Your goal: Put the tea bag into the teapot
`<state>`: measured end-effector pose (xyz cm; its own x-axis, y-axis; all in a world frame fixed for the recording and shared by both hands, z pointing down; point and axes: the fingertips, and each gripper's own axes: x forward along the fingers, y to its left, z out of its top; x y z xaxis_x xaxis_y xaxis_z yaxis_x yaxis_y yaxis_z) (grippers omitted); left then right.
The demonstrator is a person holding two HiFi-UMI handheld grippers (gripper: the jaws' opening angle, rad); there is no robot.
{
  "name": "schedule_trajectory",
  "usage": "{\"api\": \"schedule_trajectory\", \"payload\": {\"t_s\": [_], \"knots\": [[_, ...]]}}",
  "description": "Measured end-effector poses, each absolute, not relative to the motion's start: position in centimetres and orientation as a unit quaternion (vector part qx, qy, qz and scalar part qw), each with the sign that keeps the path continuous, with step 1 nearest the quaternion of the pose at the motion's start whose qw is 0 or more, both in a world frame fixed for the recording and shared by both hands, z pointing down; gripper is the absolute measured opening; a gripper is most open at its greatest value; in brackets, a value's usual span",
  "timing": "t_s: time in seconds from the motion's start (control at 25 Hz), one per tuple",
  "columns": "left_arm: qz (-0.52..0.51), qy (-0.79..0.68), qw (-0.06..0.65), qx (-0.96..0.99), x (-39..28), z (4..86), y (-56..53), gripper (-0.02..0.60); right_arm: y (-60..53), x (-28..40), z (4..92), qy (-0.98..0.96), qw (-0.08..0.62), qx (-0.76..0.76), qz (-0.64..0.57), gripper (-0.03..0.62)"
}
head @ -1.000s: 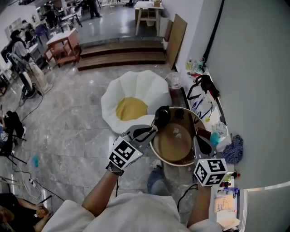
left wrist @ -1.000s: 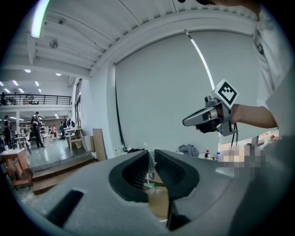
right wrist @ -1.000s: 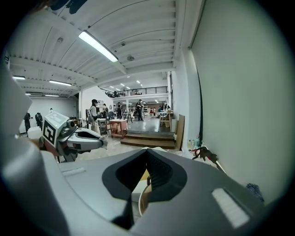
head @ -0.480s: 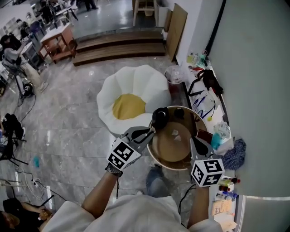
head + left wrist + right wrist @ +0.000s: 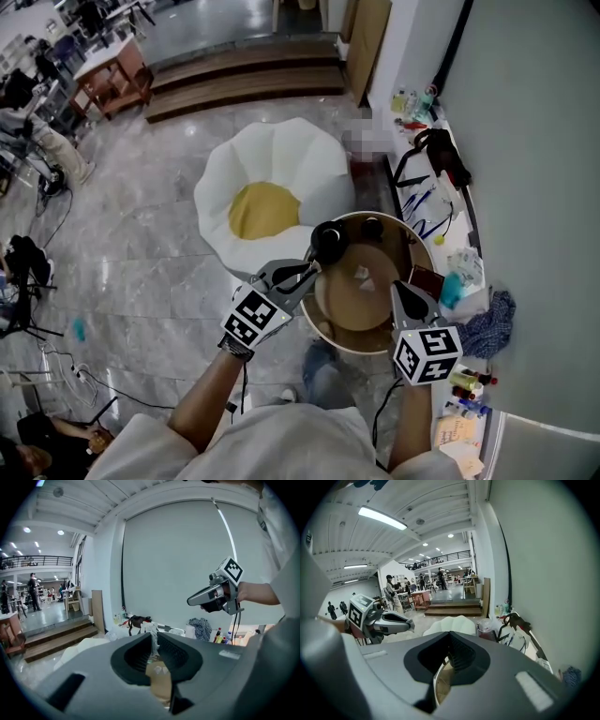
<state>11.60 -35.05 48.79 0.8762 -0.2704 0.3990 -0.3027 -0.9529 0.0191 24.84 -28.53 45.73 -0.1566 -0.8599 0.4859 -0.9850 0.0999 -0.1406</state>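
A small round table point(image 5: 323, 323) with a brown top and white rim stands below me. On its far left edge sits a black teapot point(image 5: 329, 240), and a small white tea bag point(image 5: 361, 273) lies near the middle of the top. My left gripper point(image 5: 312, 269) hovers at the table's left rim, just this side of the teapot. Its jaws are shut, with nothing seen held. My right gripper point(image 5: 398, 289) hangs over the right rim, also shut and empty. In the left gripper view the left gripper point(image 5: 153, 641) points at the right gripper point(image 5: 192, 601).
A white flower-shaped cushion point(image 5: 281, 155) with a yellow centre lies on the floor beyond the table. A cluttered ledge point(image 5: 441, 216) runs along the wall on the right, with a blue cloth point(image 5: 487, 323) and small bottles. Wooden steps point(image 5: 244, 80) are farther back.
The head view has shifted a little. Both grippers stay shut beside the table, and the right one has drifted slightly left. The tea bag and teapot have not moved.
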Motion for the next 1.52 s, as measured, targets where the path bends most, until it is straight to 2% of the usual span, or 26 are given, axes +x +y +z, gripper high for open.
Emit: {"api": "schedule_trajectory", "payload": {"t_s": [1.04, 1.52], "knots": [[0.257, -0.153, 0.118, 0.947, 19.4, 62.4, -46.0, 0.046, -37.8, 32.7, 59.0, -0.718, 0.181, 0.596, 0.31, 0.008], [0.294, -0.17, 0.168, 0.925, 21.6, 70.5, -50.1, 0.046, -40.8, 33.6, 63.4, -0.721, 0.191, 0.577, 0.334, 0.008]]}}
